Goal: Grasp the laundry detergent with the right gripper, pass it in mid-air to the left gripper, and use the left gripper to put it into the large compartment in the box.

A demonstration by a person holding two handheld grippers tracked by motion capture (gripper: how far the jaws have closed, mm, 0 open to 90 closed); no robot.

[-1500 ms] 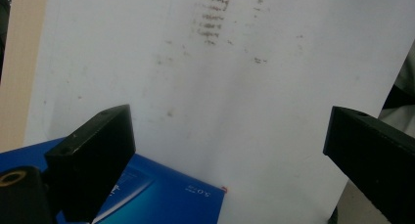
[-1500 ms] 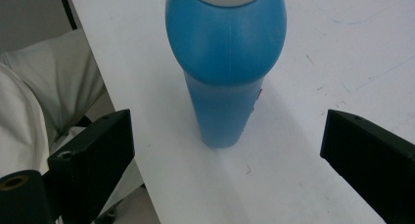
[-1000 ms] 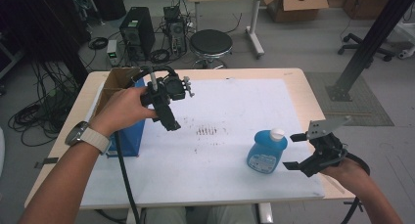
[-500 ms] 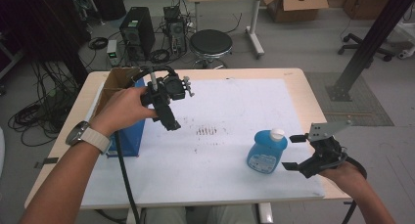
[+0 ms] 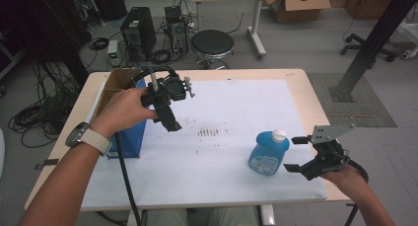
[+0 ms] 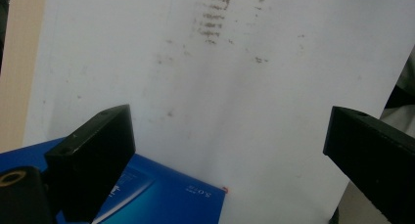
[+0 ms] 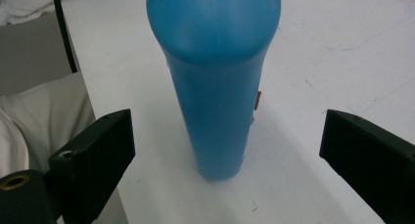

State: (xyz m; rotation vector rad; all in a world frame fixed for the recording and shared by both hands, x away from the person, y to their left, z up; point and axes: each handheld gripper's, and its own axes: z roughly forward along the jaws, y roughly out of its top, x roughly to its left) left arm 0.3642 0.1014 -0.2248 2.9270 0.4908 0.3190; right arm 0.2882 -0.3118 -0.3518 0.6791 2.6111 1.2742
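Spread wide in the high view, the right gripper (image 5: pixel 301 154) has crept slightly closer to the blue bottle (image 5: pixel 267 151) standing near the table's (image 5: pixel 305 90) front right edge, so a grasp looks imminent. The left gripper (image 6: pixel 230 145) stays open and empty over the white sheet (image 6: pixel 254 87). From the right gripper view, the bottle stands centred between the open jaws, untouched.

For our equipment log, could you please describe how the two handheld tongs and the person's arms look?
Both tongs are black with blocky square-tipped jaws. The left tongs trail a thick black cable; the right tongs carry a grey three-cornered plate. The forearms are unsleeved, with a light-strapped wristwatch on the left.
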